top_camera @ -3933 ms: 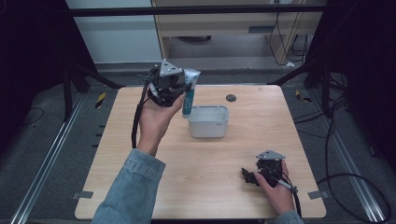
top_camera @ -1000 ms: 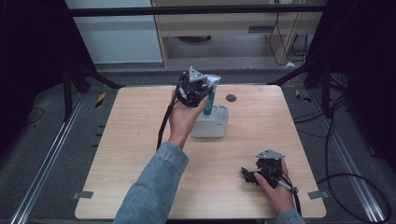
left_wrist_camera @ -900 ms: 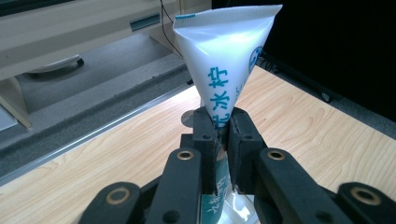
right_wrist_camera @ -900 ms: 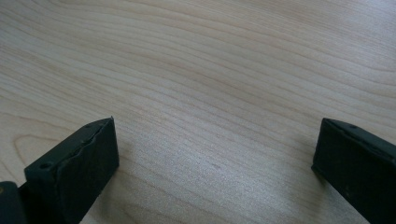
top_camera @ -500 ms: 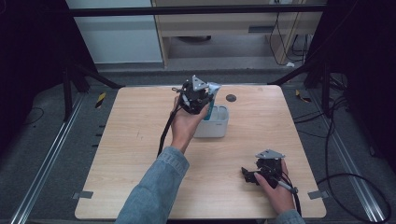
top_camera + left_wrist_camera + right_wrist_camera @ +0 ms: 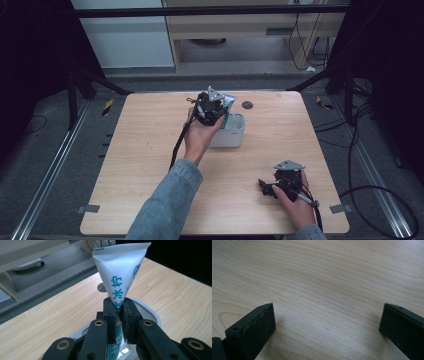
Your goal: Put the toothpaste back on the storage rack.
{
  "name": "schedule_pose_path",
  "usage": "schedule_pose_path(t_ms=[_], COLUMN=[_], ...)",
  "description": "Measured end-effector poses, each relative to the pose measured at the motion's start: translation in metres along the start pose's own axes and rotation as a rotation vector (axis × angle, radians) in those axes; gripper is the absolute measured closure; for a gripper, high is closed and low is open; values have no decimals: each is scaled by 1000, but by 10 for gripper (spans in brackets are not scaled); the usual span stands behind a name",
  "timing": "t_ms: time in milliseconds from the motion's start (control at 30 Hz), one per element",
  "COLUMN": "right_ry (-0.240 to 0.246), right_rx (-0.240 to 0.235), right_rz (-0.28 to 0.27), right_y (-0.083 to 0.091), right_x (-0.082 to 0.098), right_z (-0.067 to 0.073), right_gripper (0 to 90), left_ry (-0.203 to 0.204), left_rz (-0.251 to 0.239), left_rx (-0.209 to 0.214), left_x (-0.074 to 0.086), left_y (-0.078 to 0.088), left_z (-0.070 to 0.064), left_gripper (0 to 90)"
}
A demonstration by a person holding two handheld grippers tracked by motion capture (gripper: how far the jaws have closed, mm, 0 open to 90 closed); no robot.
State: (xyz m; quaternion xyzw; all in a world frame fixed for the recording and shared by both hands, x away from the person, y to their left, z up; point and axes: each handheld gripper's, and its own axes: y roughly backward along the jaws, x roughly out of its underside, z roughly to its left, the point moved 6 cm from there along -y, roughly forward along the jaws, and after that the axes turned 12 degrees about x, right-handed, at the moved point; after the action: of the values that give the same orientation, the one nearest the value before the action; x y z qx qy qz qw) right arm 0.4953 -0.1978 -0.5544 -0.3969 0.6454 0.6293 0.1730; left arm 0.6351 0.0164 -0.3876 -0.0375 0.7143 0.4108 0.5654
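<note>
One white tube [image 6: 120, 277] with teal print is standing clamped in my left tool [image 6: 119, 312] over the white tub [image 6: 235, 131]; my right tool [image 6: 327, 322] is lying spread wide on the surface [image 6: 324, 277].

Dim surroundings, soft even light, mild blur

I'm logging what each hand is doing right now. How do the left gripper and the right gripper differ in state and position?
The left gripper is shut on the white tube; the right gripper is open with nothing between its jaws. The left gripper is held up above the white container near the table's middle; the right gripper sits low at the wooden table's near right corner. Both have black jaws and are hand-held.
</note>
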Motion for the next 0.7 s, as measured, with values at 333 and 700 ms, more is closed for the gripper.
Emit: schedule_pose_path(t_ms=[333,700], right_ry=[-1,-2], right_rx=[1,0], right_rz=[1,3], right_y=[0,0], right_x=[0,0], right_z=[0,0], right_gripper=[4,4], left_ry=[16,21], left_rz=[32,64], left_rx=[4,13], left_x=[12,18], left_y=[-7,-15], left_z=[4,2], left_gripper=[824,823])
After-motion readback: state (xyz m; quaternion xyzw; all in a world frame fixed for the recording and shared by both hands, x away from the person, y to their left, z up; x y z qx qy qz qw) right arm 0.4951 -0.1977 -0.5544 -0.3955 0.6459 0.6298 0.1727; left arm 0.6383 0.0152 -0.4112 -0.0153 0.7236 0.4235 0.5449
